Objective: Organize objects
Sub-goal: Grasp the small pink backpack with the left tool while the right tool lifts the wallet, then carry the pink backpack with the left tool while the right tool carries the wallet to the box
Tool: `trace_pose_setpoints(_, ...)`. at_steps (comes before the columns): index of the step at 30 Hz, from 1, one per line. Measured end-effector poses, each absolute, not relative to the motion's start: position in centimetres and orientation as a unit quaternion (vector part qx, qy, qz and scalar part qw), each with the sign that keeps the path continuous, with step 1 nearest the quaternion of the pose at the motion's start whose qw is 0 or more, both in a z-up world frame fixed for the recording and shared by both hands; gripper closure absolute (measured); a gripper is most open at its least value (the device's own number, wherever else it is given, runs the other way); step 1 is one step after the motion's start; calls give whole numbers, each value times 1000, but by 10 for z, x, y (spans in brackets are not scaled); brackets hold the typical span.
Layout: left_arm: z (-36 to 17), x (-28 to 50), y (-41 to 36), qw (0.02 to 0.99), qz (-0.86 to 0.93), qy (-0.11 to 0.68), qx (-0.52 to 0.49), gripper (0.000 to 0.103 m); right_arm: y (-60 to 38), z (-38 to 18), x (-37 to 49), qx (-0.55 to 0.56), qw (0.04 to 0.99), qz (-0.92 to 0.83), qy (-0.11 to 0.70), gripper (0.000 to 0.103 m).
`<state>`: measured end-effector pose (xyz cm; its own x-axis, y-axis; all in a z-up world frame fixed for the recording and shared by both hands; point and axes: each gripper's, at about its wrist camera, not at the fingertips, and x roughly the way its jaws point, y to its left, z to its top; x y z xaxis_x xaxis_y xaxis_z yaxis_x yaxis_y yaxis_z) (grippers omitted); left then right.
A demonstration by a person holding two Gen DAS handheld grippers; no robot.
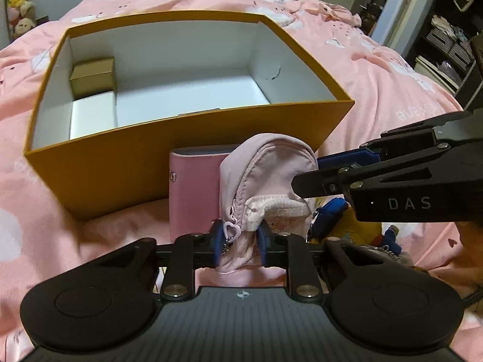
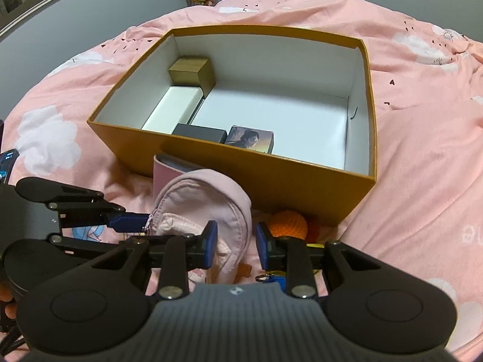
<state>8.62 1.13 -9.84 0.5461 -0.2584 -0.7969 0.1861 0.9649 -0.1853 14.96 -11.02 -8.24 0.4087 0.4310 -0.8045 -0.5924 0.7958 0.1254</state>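
Note:
A pale pink zip pouch [image 1: 262,169] [image 2: 193,199] stands on the pink bedding in front of the orange box [image 1: 120,166] [image 2: 271,175]. My left gripper [image 1: 239,241] [image 2: 145,229] is shut on the pouch's lower end, beside the heart-shaped zip pull. My right gripper [image 2: 235,239] [image 1: 308,170] comes in from the right and straddles the pouch's side edge. Its left pad touches the fabric, a thin gap shows at its right pad, and it stands open. Behind the pouch a pink case [image 1: 193,193] [image 2: 163,169] leans against the box wall.
The box holds a gold box [image 2: 191,74], a white box [image 2: 172,108], a black box [image 2: 199,132] and a picture box [image 2: 250,138]. An orange knitted ball [image 2: 288,224] and a blue keychain [image 1: 329,211] lie by the pouch. Shelves [image 1: 446,45] stand at the right.

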Motion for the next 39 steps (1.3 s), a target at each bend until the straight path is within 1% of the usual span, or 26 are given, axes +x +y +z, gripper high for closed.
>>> trace_pose_setpoints(2,-91,78,13,883,-117,453,-46,83,-112,-79,148,-88,836,309,444,73)
trace_pose_setpoints(5,-79,65,21,890,-92,445,-47,84,-116,-69,144,-80,841,317,432,70)
trace_pose_setpoints(8,-69,54,36,892,-72,440,-74,84,-118,-62,142,-68,841,329,424,67)
trace_pose_setpoints(13,-58,38,56,897,-31,431,-98,84,-108,-74,147,-66,831,340,434,63)
trace_pose_setpoints(15,-57,34,64,895,-7,435,-99,84,-103,-80,152,-60,825,345,444,55)
trace_pose_setpoints(16,-57,33,68,893,6,439,-99,84,-100,-84,155,-61,822,349,447,52)
trace_pose_setpoints(18,-60,33,77,887,31,448,-105,84,-94,-89,158,-68,819,357,444,41)
trace_pose_setpoints(20,-63,36,83,883,48,454,-112,84,-85,-94,160,-81,817,363,440,37)
trace_pose_setpoints(28,-73,45,86,881,55,459,-106,84,-65,-121,175,-95,804,377,451,37)
trace_pose_setpoints(31,-76,47,88,879,55,462,-108,84,-61,-126,175,-88,798,394,447,37)
trace_pose_setpoints(32,-77,46,88,878,55,463,-109,84,-59,-127,175,-89,798,398,443,40)
trace_pose_setpoints(33,-78,46,88,878,54,464,-109,84,-57,-127,173,-92,798,403,439,45)
trace_pose_setpoints(34,-78,46,88,877,54,465,-109,84,-55,-126,171,-97,797,408,435,47)
trace_pose_setpoints(36,-79,46,88,876,54,466,-110,84,-53,-122,164,-111,800,412,422,60)
trace_pose_setpoints(37,-79,46,88,876,54,467,-110,84,-54,-120,162,-114,800,416,417,64)
trace_pose_setpoints(38,-80,46,88,876,54,467,-110,84,-55,-117,160,-112,799,420,415,72)
trace_pose_setpoints(39,-79,46,87,876,55,467,-110,84,-56,-113,158,-107,797,425,415,73)
